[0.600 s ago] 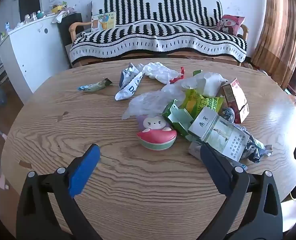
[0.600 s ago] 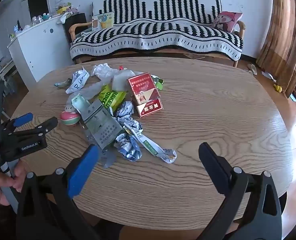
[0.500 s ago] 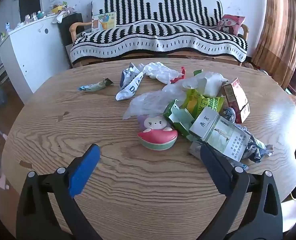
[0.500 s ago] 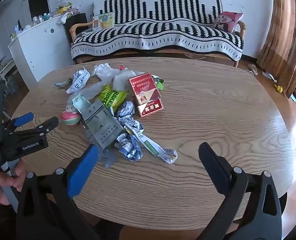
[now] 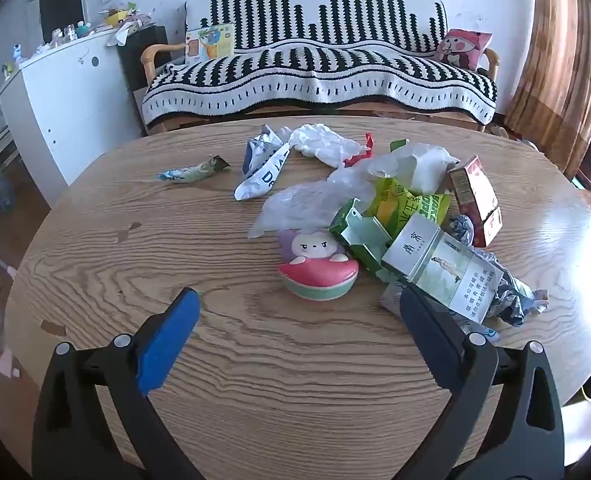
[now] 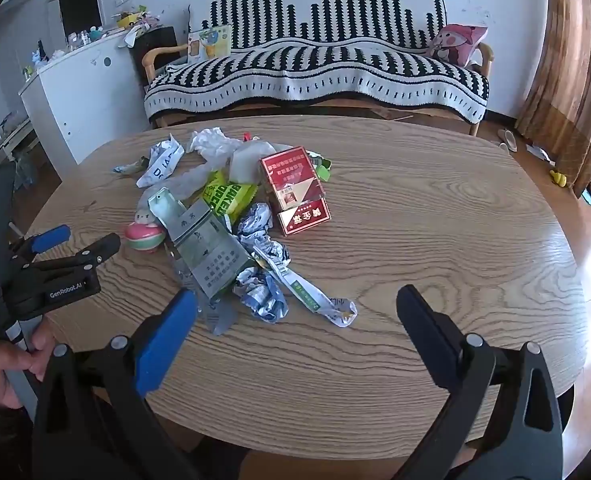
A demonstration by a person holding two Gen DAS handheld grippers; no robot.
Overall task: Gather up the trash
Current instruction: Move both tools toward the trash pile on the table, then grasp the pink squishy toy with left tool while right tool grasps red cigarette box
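A heap of trash (image 6: pixel 231 224) lies on the left half of an oval wooden bench (image 6: pixel 435 232), with both grippers poised above its near edge. The left gripper (image 5: pixel 295 336) has its blue-padded fingers spread wide with nothing between them, hanging over bare wood just short of a pink and green squishy toy (image 5: pixel 317 270) that rests against the pile. The right gripper (image 6: pixel 293 330) is likewise spread and empty, above the wood in front of a crumpled strip wrapper (image 6: pixel 319 298). In the pile, a grey-green cigarette carton (image 5: pixel 439 270) lies torn open beside a yellow-green snack bag (image 5: pixel 409 202); a red cigarette pack (image 6: pixel 293 186) lies with its lid open at the right edge, and clear plastic film (image 5: pixel 307 202) and white tissue (image 5: pixel 323 144) spread behind. A small green wrapper (image 5: pixel 193 171) lies apart to the left. A person's hand (image 6: pixel 3 364) grips the left tool's handle. Behind the bench stands a sofa (image 5: pixel 319 76) under a black-and-white throw.
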